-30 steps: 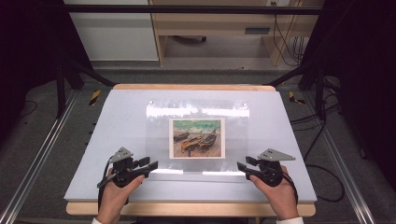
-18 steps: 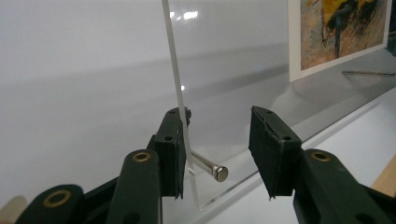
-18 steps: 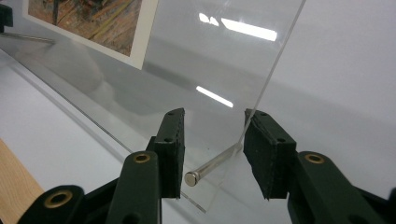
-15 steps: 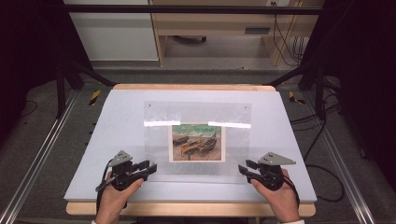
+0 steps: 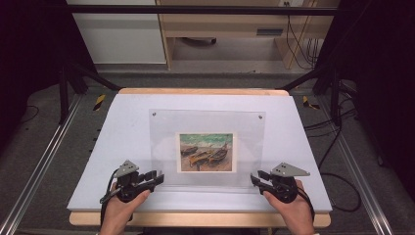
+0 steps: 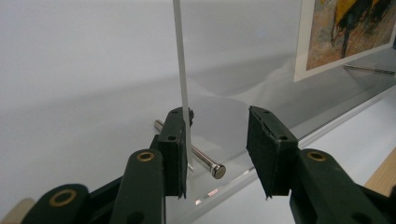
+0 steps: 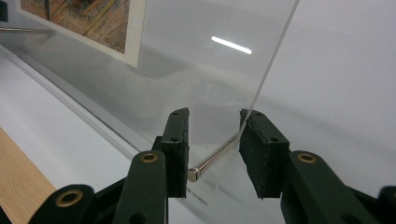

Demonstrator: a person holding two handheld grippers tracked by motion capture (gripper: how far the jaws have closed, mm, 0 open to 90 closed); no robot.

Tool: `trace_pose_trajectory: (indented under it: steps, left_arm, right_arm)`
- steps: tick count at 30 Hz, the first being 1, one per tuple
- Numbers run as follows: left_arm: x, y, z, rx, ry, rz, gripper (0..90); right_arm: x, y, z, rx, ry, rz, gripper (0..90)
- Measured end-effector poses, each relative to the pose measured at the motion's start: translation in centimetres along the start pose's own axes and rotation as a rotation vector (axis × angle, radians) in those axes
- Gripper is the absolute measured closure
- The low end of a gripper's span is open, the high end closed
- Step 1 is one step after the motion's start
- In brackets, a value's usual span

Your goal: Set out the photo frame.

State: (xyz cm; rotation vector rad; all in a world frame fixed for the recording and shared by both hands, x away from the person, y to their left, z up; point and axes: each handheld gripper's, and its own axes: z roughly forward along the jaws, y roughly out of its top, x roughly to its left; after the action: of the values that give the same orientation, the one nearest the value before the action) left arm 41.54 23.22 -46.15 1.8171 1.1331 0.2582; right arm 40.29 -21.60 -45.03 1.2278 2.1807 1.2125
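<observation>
two hand-held grippers flank a clear acrylic picture frame (image 5: 207, 147) on the white-covered tabletop (image 5: 122, 127). seen from the high view, the left hand-held gripper (image 5: 157, 177) sits at the frame's near left corner and the right hand-held gripper (image 5: 255, 177) at its near right corner, each carried by a hand at the tabletop's front edge. the frame lies mid-tabletop, a print of beached boats (image 5: 206, 152) at its centre.

left gripper view: the left hand-held gripper (image 6: 218, 149) has just been closing, with the upright edge of a clear panel (image 6: 181, 70) between its jaws. one pad touches the panel, the other stands well clear, so the grip is not yet made. a metal standoff pin (image 6: 203, 160) passes just behind the panel.

right gripper view: the right hand-held gripper (image 7: 214, 149), also just closing, straddles the panel's corner (image 7: 243, 126) and another pin (image 7: 210, 162); one pad brushes the edge, the other stands apart, so nothing is clamped.

the frame looks stiff, smooth and slippery, easily scratched or cracked if pinched hard; the corners beside the pins seem the safest hold. it is hard to judge how many sheets there are, or whether the panel is raised off its base, since the clear plastic and glare blur the edges.
</observation>
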Motion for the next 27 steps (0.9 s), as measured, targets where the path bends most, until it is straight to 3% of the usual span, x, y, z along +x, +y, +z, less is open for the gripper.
trace_pose_trajectory:
  steps: [12,27]
  left_arm:
    - [-0.21,-0.17,-0.05,0.015,0.007,0.013,57.9]
    - [-0.51,-0.56,-0.09,0.033,0.014,0.031,57.0]
  right_arm:
    - [0.48,-0.31,-0.15,0.01,-0.026,-0.022,64.3]
    - [0.57,-0.76,-0.35,0.019,-0.019,-0.03,66.0]
